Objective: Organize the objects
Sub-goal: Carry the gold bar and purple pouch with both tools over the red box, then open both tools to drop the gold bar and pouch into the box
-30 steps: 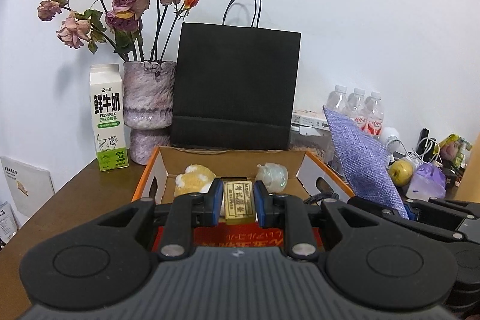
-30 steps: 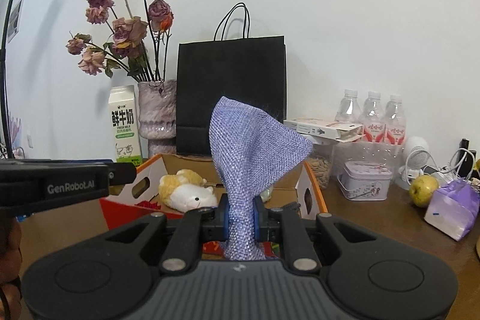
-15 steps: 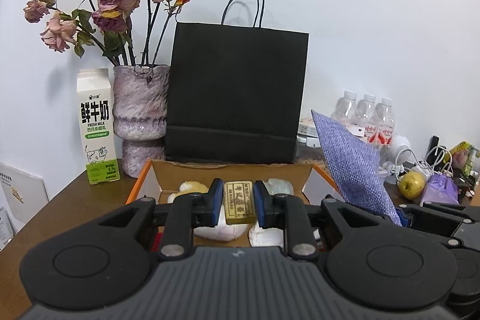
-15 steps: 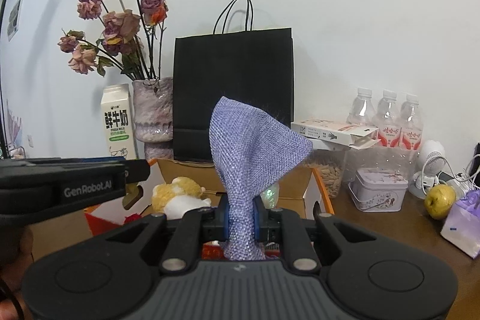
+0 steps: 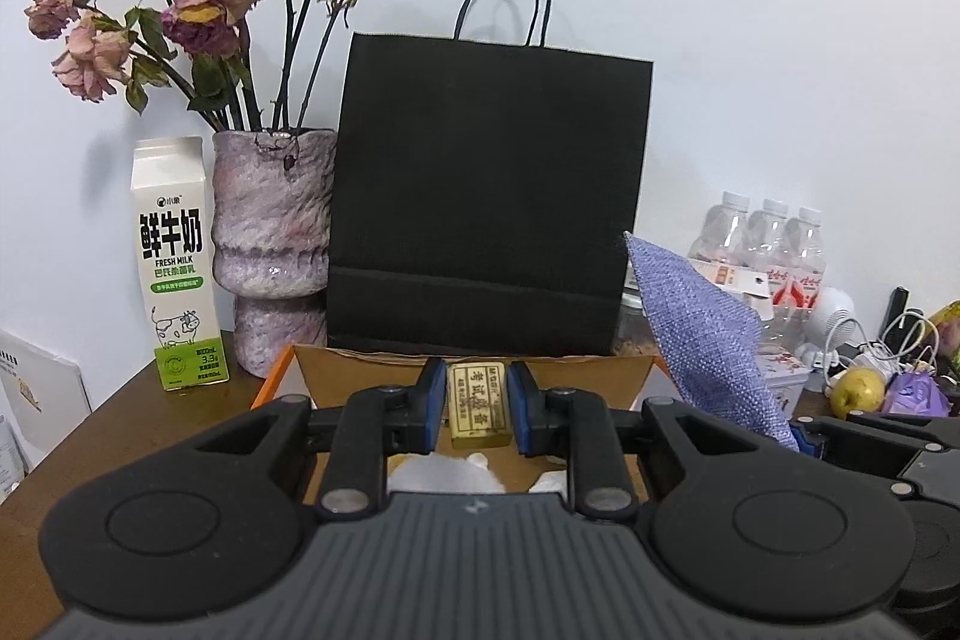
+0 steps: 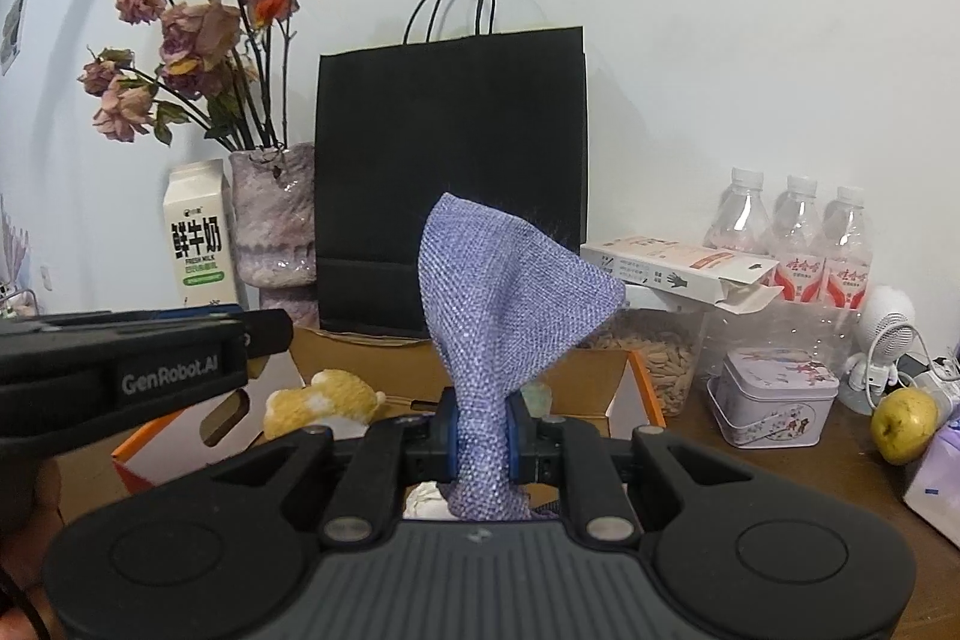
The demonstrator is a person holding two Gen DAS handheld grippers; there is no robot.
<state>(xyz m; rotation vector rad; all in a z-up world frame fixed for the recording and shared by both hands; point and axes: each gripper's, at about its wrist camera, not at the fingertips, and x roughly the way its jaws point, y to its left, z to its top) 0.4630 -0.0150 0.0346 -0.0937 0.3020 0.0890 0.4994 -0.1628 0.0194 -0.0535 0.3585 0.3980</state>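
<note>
Jaws, left: the left gripper (image 5: 478,409) is closed on a small gold bar (image 5: 480,405) with printed characters, one blue pad on each long side.
Jaws, right: the right gripper (image 6: 483,431) is closed on the narrow gathered part of a purple woven pouch (image 6: 510,304); the wide part fans out above the pads.
Place of the things: both are held in the air over the open orange cardboard box (image 5: 282,379), in front of the black paper bag (image 5: 489,196). A yellow plush toy (image 6: 324,400) lies inside the box.
Step in hand: I judge that the bar should go into the pouch, or both into the box; the pictures do not settle which.
How to do it well: bring the bar's short end to the pouch mouth, keep both grips firm, and move slowly, because the fabric is soft and can fold shut.
Direction of the bar: its long axis runs away from the camera, along the fingers, printed face up.
Direction of the pouch: its long axis is nearly upright, leaning a little to the right in the right wrist view.
Risk: the smooth bar may slip.
</note>
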